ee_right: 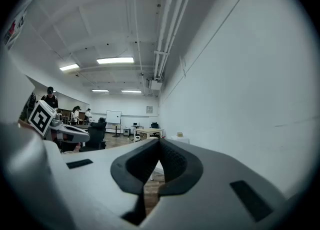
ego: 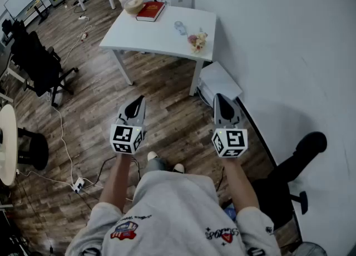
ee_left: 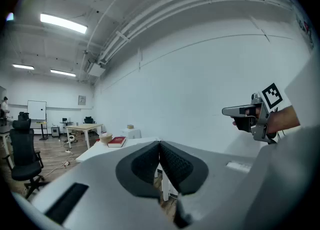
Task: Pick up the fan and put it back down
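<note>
No fan can be told for sure in any view. My left gripper (ego: 137, 102) and right gripper (ego: 221, 98) are held side by side at waist height, above the wooden floor and short of a white table (ego: 150, 35). Both point forward at about level. In the left gripper view the left gripper (ee_left: 160, 147) has its ribbed pads pressed together with nothing between them. The right gripper (ee_right: 160, 142) is shut and empty as well. Each gripper shows in the other's view: the right gripper (ee_left: 244, 111) and the left gripper (ee_right: 64, 132).
On the table lie a red book (ego: 150, 11), a bowl (ego: 133, 5), a clear glass item (ego: 179, 26) and a small flowery object (ego: 197, 40). A white wall runs along the right. A white box (ego: 219, 81), black chairs (ego: 39, 60) and floor cables with a power strip (ego: 78, 184) are nearby.
</note>
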